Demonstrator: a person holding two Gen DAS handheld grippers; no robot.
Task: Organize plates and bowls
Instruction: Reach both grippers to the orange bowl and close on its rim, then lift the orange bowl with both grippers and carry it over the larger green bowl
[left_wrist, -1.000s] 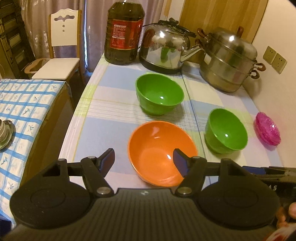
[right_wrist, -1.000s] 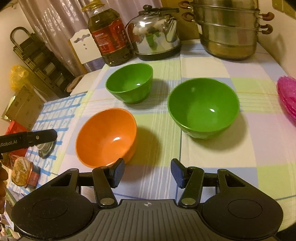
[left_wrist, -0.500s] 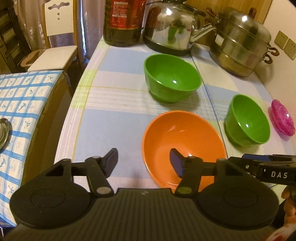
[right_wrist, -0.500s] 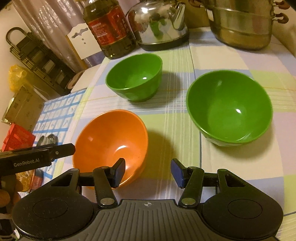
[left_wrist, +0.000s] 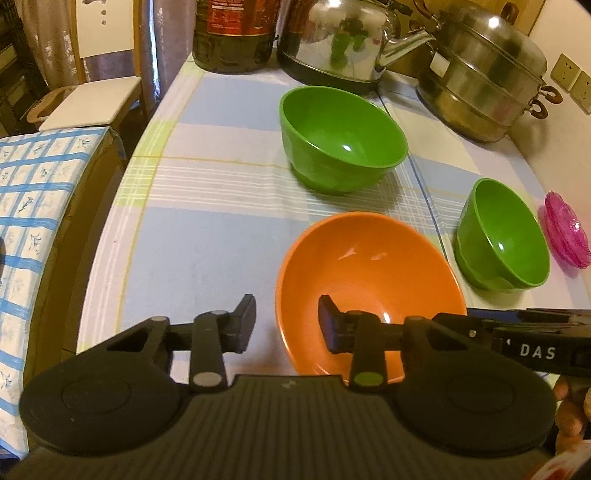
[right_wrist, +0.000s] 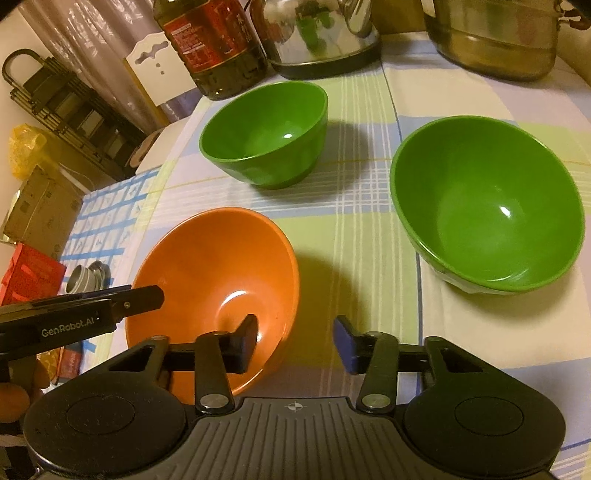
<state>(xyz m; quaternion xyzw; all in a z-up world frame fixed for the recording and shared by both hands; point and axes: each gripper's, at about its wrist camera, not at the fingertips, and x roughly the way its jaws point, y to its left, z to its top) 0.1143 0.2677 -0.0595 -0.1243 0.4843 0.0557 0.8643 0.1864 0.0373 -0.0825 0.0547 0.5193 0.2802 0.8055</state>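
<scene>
An orange bowl (left_wrist: 369, 273) sits near the front of the checked tablecloth. My left gripper (left_wrist: 286, 326) straddles its left rim, one finger inside the bowl and one outside. Its jaws are closing, with a gap still on both sides of the rim. My right gripper (right_wrist: 295, 341) straddles the opposite rim of the orange bowl (right_wrist: 214, 266) the same way, also closing and not pressing. A green bowl (left_wrist: 343, 140) stands behind it. A second green bowl (left_wrist: 502, 236) stands to the right, beside a stack of pink plates (left_wrist: 565, 232).
At the back of the table stand an oil bottle (left_wrist: 232, 33), a steel kettle (left_wrist: 343, 37) and a steamer pot (left_wrist: 480, 74). On the left are a white chair (left_wrist: 92, 99) and a lower table with a blue checked cloth (left_wrist: 37, 184). A wall runs along the right.
Both grippers have come down onto the orange bowl from either side. Their jaws have narrowed, and each now has the bowl's rim between its fingers.
</scene>
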